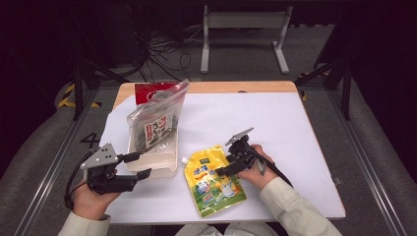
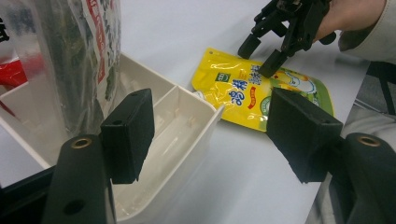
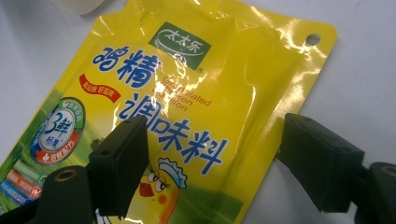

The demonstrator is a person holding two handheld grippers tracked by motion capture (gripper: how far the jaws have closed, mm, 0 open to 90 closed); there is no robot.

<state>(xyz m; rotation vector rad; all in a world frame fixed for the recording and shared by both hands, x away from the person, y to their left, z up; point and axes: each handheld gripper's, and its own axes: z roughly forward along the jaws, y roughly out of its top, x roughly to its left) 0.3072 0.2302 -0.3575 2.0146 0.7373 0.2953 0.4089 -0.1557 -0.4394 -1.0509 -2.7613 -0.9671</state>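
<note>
Behind right gripper [image 1: 222,171], pouch [image 1: 212,183] partly hidden

White tray [image 1: 164,169] sits at the near left of the bench [image 1: 275,123], empty at its near end. A clear bag [image 1: 156,120] of dark dried stuff stands propped in its far end, red pack [image 1: 150,91] just behind. Beyond the bench, cables [image 1: 162,51] sprawl on the floor by a grey metal stand [image 1: 244,22].

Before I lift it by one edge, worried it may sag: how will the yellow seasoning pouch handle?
The yellow pouch is creased, glossy film, so it will likely flop and could slip between the right tool's open jaws. It lies flat and slightly puffed, probably loose fill that shifts; rolling seems unlikely.
</note>
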